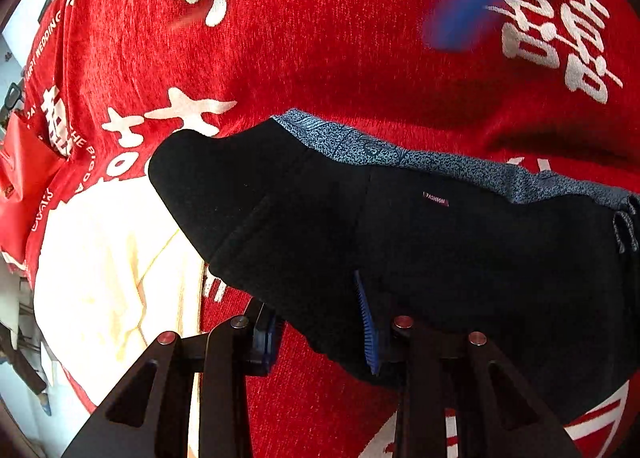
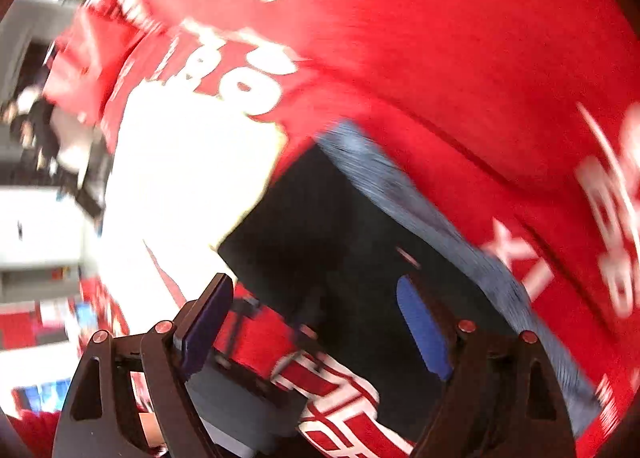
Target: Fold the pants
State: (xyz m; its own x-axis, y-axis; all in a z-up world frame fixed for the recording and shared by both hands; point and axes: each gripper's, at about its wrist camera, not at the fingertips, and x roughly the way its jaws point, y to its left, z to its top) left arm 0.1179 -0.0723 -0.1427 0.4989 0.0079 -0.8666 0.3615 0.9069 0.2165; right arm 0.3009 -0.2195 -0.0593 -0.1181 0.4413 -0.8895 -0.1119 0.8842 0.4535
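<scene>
Black pants (image 1: pixel 440 258) with a blue patterned waistband (image 1: pixel 400 156) and a small "FASHION" label lie bunched on a red cloth (image 1: pixel 320 38) with white characters. My left gripper (image 1: pixel 320 332) is shut on a fold of the black fabric at the pants' near edge, and the cloth hides part of its right pad. In the blurred right wrist view, my right gripper (image 2: pixel 316 322) stands open above the pants (image 2: pixel 340 238), its blue pads wide apart and touching nothing. A blurred blue shape (image 1: pixel 472 2) hovers at the far right over the cloth.
The red cloth (image 2: pixel 440 58) covers the whole work surface. A bright cream-white patch (image 1: pixel 112 258) lies left of the pants. A grey block (image 2: pixel 240 398) sits low between the right gripper's fingers. Room clutter shows past the cloth's left edge.
</scene>
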